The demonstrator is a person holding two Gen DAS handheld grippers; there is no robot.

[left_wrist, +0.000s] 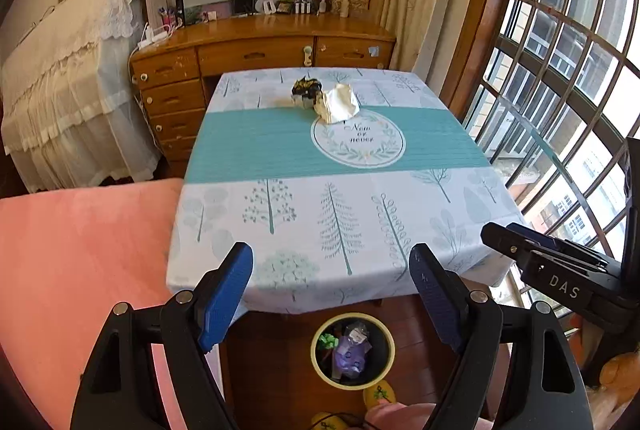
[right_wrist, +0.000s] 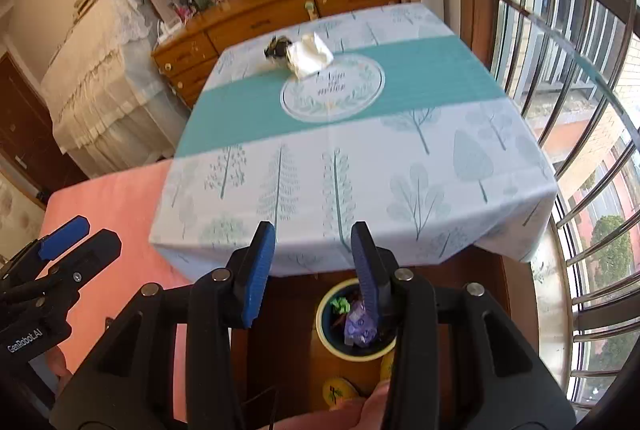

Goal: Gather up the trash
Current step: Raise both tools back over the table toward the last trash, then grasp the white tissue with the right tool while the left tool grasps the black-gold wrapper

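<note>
Table (left_wrist: 320,214) holds two trash wads; left gripper (left_wrist: 332,270) wide, right gripper (right_wrist: 312,242) narrower, both empty.

Two pieces of trash on the table's far half, touching: a crumpled white tissue (left_wrist: 337,103) at the edge of the teal band, and a dark, gold-flecked crumpled wrapper (left_wrist: 305,91) just behind it, to its left. Bin (left_wrist: 353,351) — round, yellow-rimmed — upright on the floor below the near table edge, holding a purple wrapper (left_wrist: 351,354) and green scraps (left_wrist: 327,341).
</note>
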